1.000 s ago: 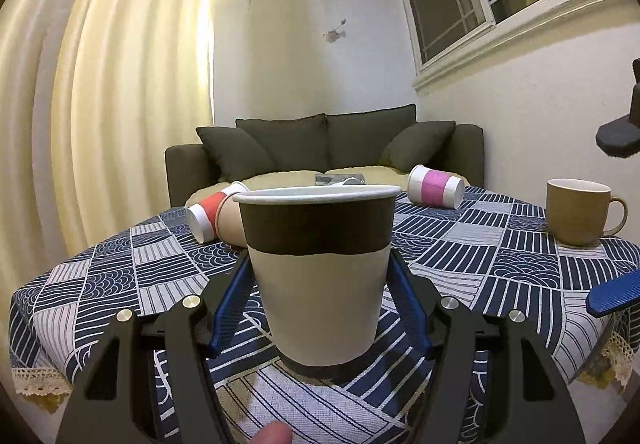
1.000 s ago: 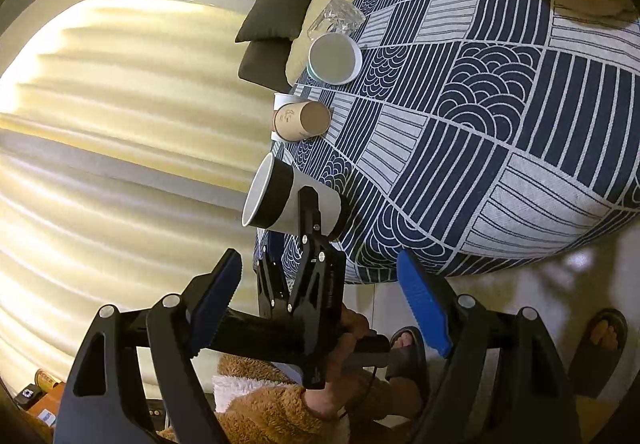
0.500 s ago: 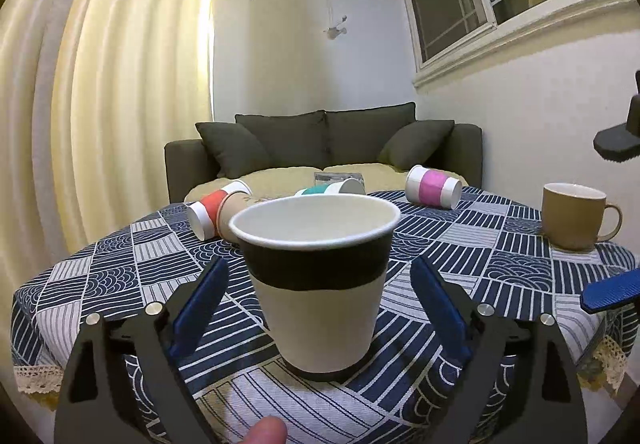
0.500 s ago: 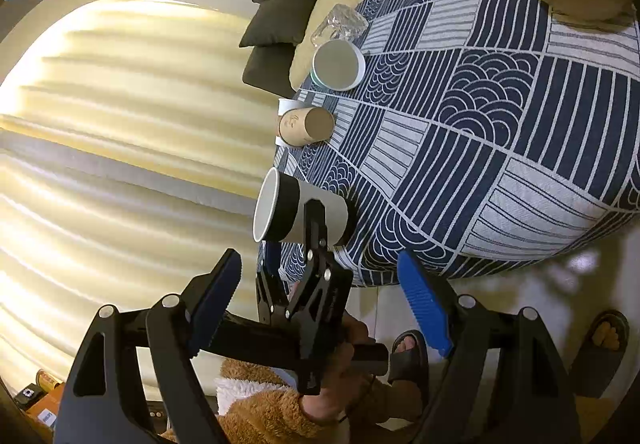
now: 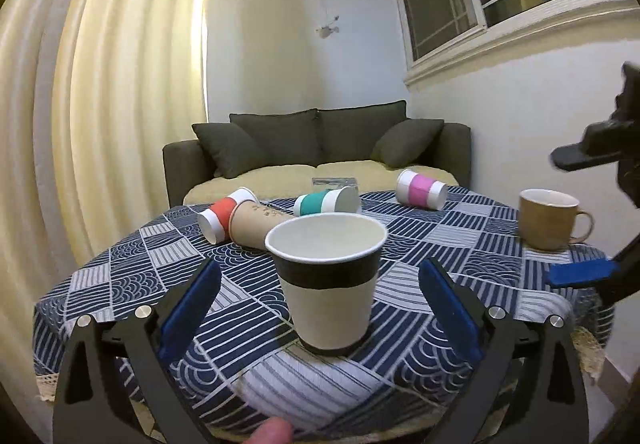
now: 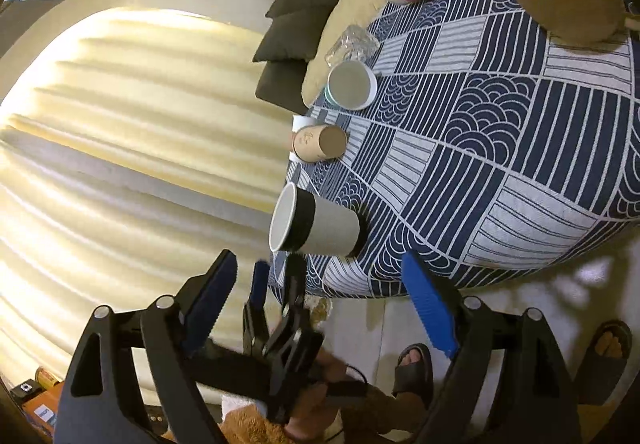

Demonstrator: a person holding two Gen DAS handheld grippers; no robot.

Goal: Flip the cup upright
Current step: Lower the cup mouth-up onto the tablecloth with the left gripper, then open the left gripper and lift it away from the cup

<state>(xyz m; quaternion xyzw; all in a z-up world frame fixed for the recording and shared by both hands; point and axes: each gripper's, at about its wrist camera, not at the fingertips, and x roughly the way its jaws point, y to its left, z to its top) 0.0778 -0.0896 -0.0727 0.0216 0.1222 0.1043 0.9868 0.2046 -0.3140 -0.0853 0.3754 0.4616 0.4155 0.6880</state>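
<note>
A white paper cup with a black band [image 5: 328,284] stands upright on the patterned tablecloth [image 5: 460,244], near the table's front edge. My left gripper [image 5: 320,300] is open, its blue pads well apart on either side of the cup and drawn back from it, touching nothing. The cup also shows in the right wrist view [image 6: 316,224]. My right gripper [image 6: 320,300] is open and empty, held off the table's edge above the floor, rolled sideways. The left gripper [image 6: 276,284] shows in that view just short of the cup.
Several cups lie on their sides at the table's far part: red [image 5: 224,214], tan [image 5: 256,226], teal [image 5: 326,202], pink [image 5: 420,188]. A brown mug [image 5: 550,218] stands upright at right. A glass [image 6: 352,42] sits at the far edge. A sofa [image 5: 316,152] stands behind.
My left gripper opened, let go of the cup and pulled back and upward. The cup stays standing on the table. The right gripper barely moved.
</note>
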